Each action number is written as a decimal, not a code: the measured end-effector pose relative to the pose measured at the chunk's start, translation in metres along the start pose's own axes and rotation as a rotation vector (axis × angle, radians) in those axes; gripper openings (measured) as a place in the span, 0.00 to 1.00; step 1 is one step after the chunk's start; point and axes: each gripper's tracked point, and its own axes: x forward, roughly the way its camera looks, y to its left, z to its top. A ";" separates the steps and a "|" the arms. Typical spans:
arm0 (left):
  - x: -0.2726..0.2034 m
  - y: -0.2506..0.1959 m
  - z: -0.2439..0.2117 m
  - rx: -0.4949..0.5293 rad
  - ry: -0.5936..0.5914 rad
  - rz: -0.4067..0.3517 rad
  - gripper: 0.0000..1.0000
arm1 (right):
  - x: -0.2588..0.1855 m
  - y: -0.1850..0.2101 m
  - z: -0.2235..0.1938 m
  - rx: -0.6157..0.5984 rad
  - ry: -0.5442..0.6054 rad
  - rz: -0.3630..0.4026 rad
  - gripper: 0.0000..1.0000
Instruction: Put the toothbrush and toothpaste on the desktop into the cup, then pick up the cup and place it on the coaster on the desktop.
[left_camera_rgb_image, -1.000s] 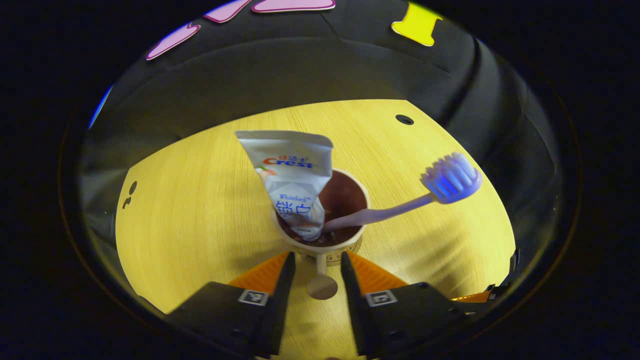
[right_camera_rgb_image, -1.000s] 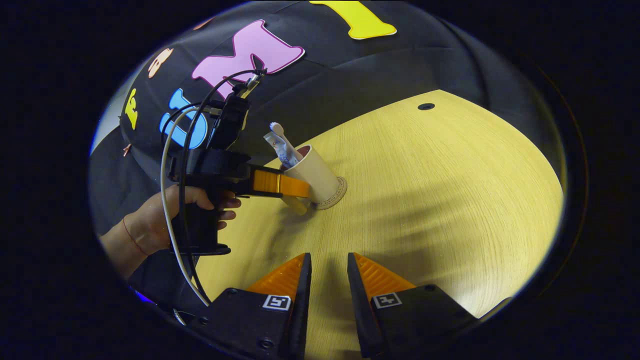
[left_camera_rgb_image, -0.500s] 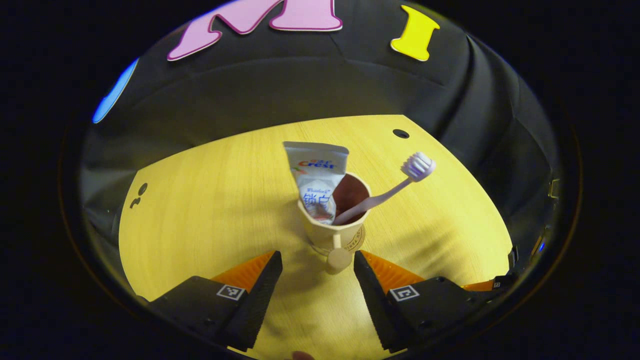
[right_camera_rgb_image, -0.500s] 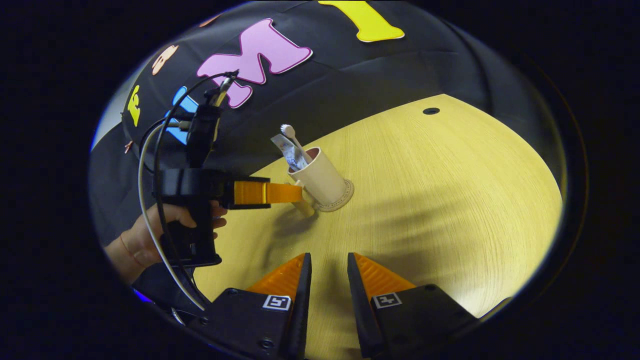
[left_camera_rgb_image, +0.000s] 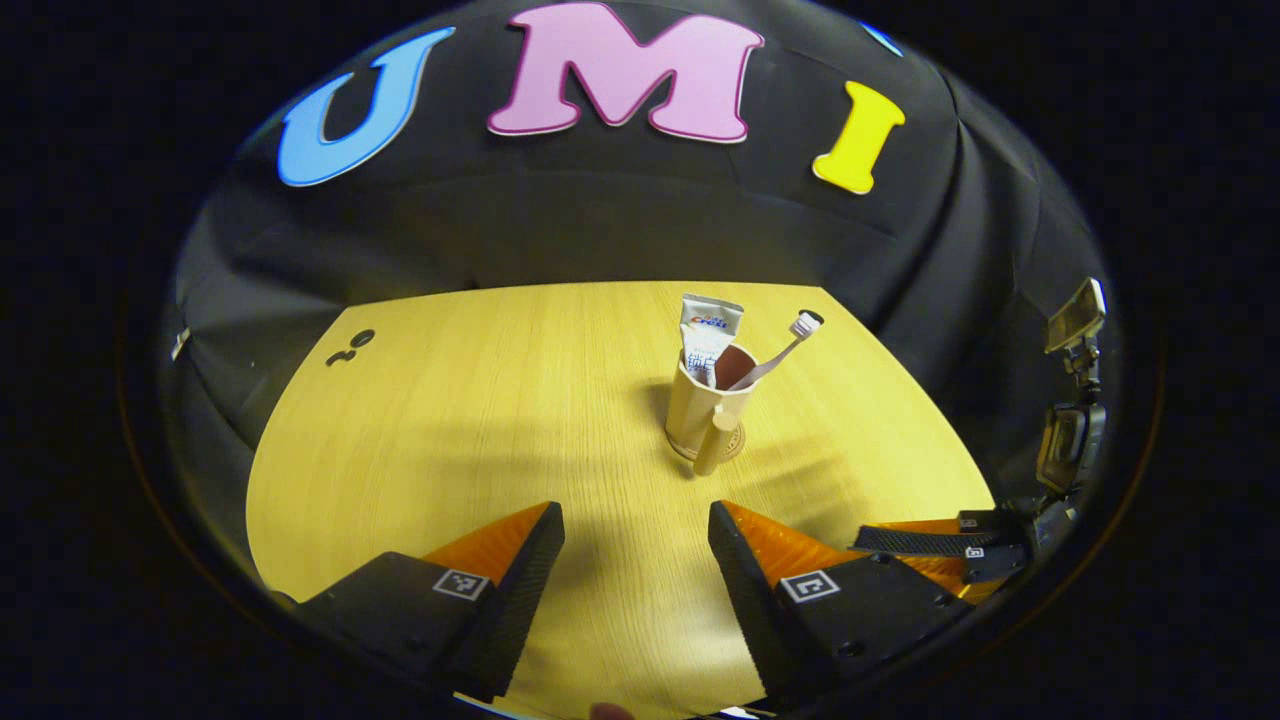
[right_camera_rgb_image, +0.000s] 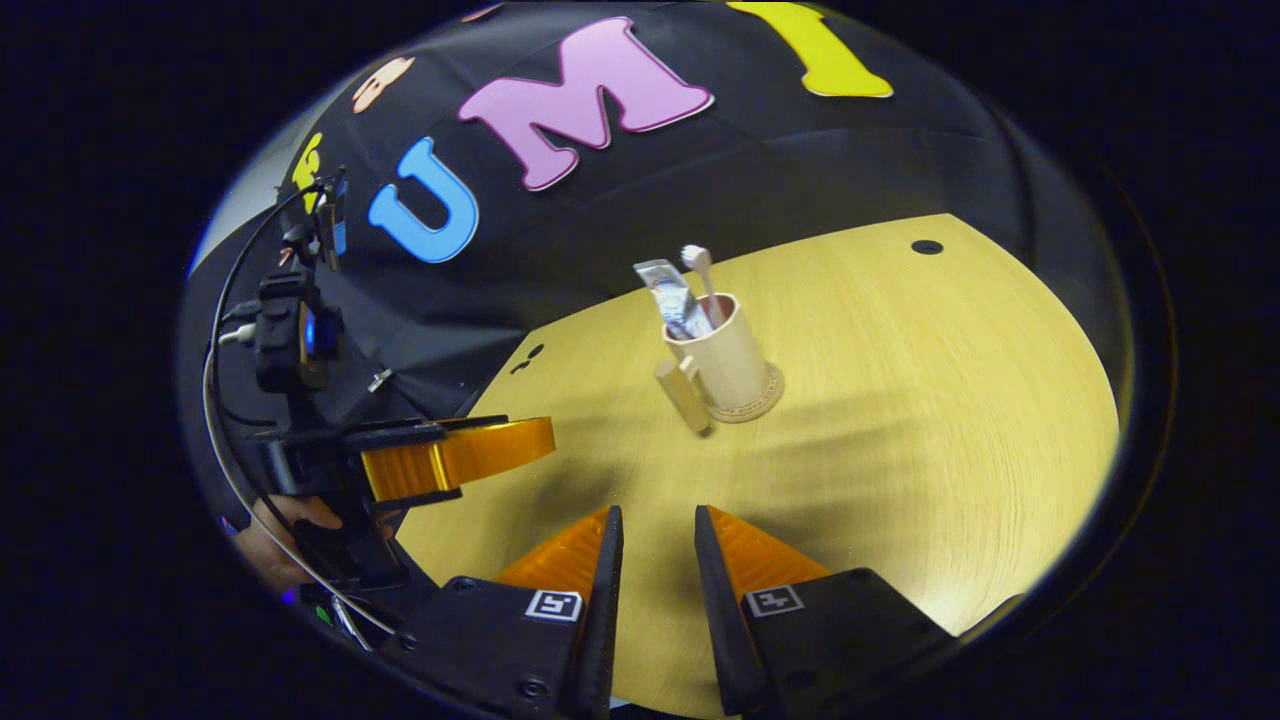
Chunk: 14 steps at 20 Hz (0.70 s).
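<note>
A beige cup (left_camera_rgb_image: 700, 400) (right_camera_rgb_image: 735, 360) stands upright on a round coaster (left_camera_rgb_image: 738, 443) (right_camera_rgb_image: 768, 392) on the wooden desktop. In the cup lean a toothpaste tube (left_camera_rgb_image: 709, 328) (right_camera_rgb_image: 672, 296) and a toothbrush (left_camera_rgb_image: 790, 342) (right_camera_rgb_image: 700, 270), bristles up. The cup's handle (left_camera_rgb_image: 712, 452) (right_camera_rgb_image: 684, 395) points toward me. My left gripper (left_camera_rgb_image: 635, 530) (right_camera_rgb_image: 460, 455) is open and well back from the cup, nothing between its fingers. My right gripper (right_camera_rgb_image: 655, 530) (left_camera_rgb_image: 940, 545) hovers low near the front edge, its fingers close together on nothing.
The desktop (left_camera_rgb_image: 480, 420) ends at the black cloth wall behind the cup. Small holes sit at its far corners (right_camera_rgb_image: 927, 246) (left_camera_rgb_image: 350, 345). A hand (right_camera_rgb_image: 290, 515) holds the left gripper, with cables (right_camera_rgb_image: 225, 400) trailing from it.
My left gripper let go of the cup's handle, opened, and pulled back and up away from the cup. The cup stays on the coaster. The right gripper's own fingers look unchanged.
</note>
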 end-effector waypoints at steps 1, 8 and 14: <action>-0.011 0.006 -0.007 -0.012 -0.002 0.012 0.90 | 0.000 0.009 -0.001 -0.001 0.008 0.014 0.44; -0.075 0.034 -0.045 -0.112 -0.017 0.064 0.91 | -0.004 0.064 0.009 -0.032 0.015 0.062 0.44; -0.103 0.052 -0.060 -0.167 -0.041 0.088 0.93 | 0.003 0.088 0.008 -0.063 0.029 0.070 0.44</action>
